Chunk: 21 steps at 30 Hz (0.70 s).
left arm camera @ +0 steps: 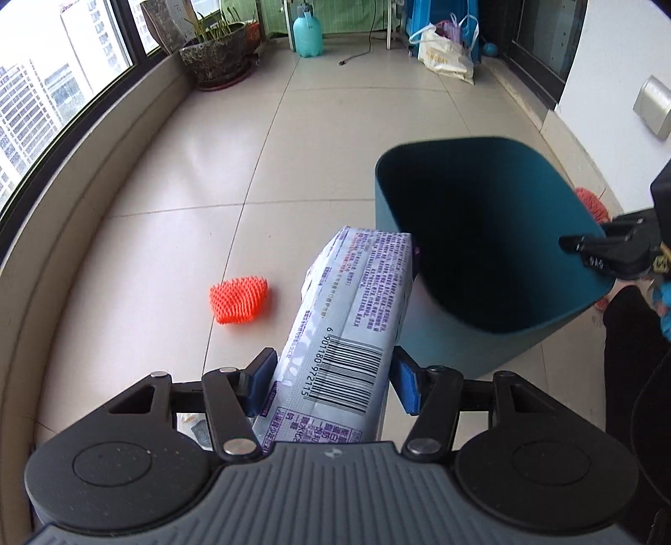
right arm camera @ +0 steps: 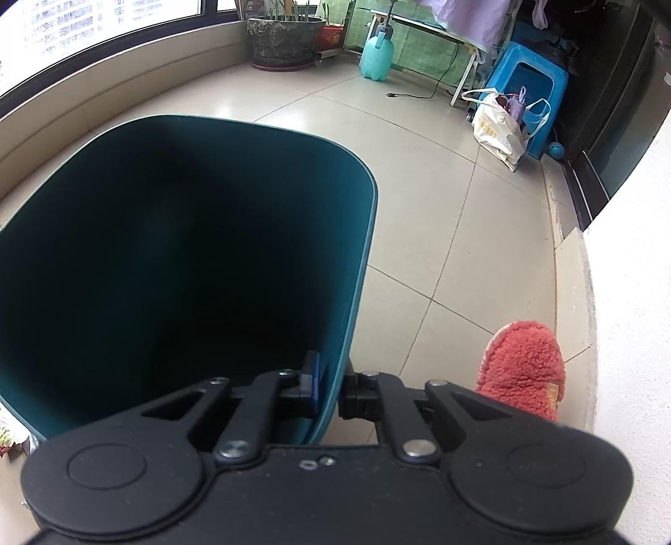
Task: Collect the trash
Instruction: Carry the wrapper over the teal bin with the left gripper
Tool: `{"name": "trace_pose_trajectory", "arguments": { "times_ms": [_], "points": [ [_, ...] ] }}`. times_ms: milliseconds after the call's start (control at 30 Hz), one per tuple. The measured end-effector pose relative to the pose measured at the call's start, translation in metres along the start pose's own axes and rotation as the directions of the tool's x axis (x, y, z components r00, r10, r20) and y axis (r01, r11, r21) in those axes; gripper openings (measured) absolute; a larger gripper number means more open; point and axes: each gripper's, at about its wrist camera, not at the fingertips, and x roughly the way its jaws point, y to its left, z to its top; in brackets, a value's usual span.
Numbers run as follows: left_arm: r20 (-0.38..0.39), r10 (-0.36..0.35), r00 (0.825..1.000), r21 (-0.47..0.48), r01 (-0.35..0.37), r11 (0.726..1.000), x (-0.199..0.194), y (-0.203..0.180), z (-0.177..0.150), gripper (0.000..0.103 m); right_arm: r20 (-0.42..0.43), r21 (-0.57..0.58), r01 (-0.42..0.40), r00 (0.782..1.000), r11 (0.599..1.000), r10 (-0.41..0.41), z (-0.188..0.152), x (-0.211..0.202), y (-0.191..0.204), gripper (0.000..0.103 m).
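My left gripper [left arm camera: 333, 379] is shut on a white and purple carton [left arm camera: 352, 318] with a barcode. The carton's far end reaches the near rim of the dark teal trash bin [left arm camera: 419, 335]. The bin is tilted, its opening facing me. My right gripper [right arm camera: 331, 392] is shut on the bin's rim [right arm camera: 335, 377], one finger inside and one outside; it also shows at the right in the left wrist view [left arm camera: 587, 247]. An orange foam fruit net [left arm camera: 239, 299] lies on the tiled floor left of the carton.
A curved window ledge [left arm camera: 84, 201] runs along the left. A large plant pot [left arm camera: 216, 56], a teal spray bottle [left arm camera: 307, 35], a white shopping bag [left arm camera: 446, 56] and a blue stool [right arm camera: 530, 88] stand at the far end. A red fluffy slipper [right arm camera: 522, 371] is by the right wall.
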Motion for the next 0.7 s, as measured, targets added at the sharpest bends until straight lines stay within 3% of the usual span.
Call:
{"name": "trace_pose_trajectory", "arguments": {
  "times_ms": [333, 500, 700],
  "points": [
    [0.122, -0.038, 0.992, 0.013, 0.037, 0.999, 0.003, -0.037, 0.082, 0.057, 0.006, 0.002, -0.002, 1.0, 1.0, 0.002, -0.001, -0.002, -0.001, 0.007],
    [0.072, -0.05, 0.996, 0.047, 0.047, 0.998, 0.045, -0.072, 0.089, 0.056, 0.01, 0.004, -0.006, 1.0, 1.0, 0.006, -0.002, -0.002, -0.001, 0.007],
    [-0.046, -0.07, 0.997, 0.02, 0.071, 0.997, 0.107, -0.098, 0.088, 0.056, 0.01, -0.003, -0.009, 1.0, 1.0, 0.009, -0.003, -0.004, -0.001, 0.007]
  ]
}}
